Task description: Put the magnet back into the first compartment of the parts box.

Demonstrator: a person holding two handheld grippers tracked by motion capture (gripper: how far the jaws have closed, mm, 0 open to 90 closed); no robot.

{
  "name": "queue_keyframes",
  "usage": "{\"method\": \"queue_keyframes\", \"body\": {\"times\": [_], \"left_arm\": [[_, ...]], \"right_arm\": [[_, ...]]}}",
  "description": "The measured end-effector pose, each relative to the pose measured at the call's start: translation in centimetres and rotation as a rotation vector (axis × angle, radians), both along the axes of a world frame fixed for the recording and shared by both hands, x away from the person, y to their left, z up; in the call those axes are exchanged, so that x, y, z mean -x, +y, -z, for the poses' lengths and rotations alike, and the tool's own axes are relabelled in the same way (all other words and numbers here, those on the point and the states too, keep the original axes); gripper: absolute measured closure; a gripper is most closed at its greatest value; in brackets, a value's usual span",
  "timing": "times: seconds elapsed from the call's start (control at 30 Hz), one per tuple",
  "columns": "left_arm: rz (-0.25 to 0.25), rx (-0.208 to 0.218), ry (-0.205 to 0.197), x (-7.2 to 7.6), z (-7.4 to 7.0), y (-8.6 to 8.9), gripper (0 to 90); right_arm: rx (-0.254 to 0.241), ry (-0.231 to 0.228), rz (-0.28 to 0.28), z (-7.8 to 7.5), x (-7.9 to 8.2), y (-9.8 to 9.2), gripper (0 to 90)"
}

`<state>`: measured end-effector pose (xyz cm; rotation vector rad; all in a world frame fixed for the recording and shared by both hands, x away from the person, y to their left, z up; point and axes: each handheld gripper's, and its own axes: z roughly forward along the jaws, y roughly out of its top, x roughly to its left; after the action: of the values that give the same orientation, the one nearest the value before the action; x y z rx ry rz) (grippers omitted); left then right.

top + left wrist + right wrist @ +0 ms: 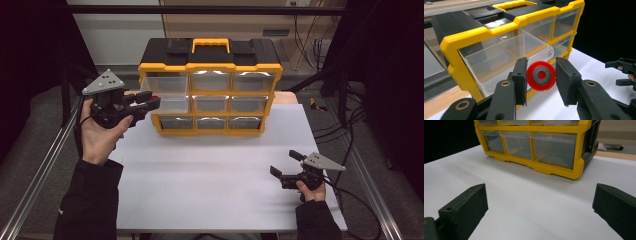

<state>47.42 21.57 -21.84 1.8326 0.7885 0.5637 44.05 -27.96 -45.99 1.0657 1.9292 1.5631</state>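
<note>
- Nearest our lens, the left gripper (541,82) has its two black jaws set on either side of a red ring (541,75) with a grey washer-like core; the left pad looks to touch its edge, while a sliver of gap shows at the right, so we cannot tell whether the ring is firmly pinched.
- Behind it stands the yellow-and-black organiser (210,85), with one clear drawer (506,60) pulled out at its left end just beyond the ring.
- We judge the organiser bulky and stiff, best left standing; the drawer is thin, slick plastic, to be pushed at its front lip.
- We judge the ring light, rigid and smooth, liable to slip or swivel; holding it across its outer rim seems soundest.
- Our left hand (100,132) is raised beside the organiser, jaws aimed at the drawer.
- Our right gripper (290,167) rests low over the white table (210,180), jaws spread wide and empty.
</note>
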Motion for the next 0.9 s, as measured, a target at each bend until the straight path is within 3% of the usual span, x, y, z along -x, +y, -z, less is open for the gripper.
{"method": "queue_keyframes", "body": {"times": [0.53, 0.9], "left_arm": [[-0.031, -0.011, -0.015, -1.4, -1.5, -0.3, 62.5], [-0.054, -0.022, 0.004, -2.8, -2.1, -0.7, 62.5]], "right_arm": [[0.004, -0.006, -0.003, 0.0, -0.1, 0.0, 0.4], [0.001, -0.002, -0.002, 0.0, 0.0, 0.0, 0.4]]}}
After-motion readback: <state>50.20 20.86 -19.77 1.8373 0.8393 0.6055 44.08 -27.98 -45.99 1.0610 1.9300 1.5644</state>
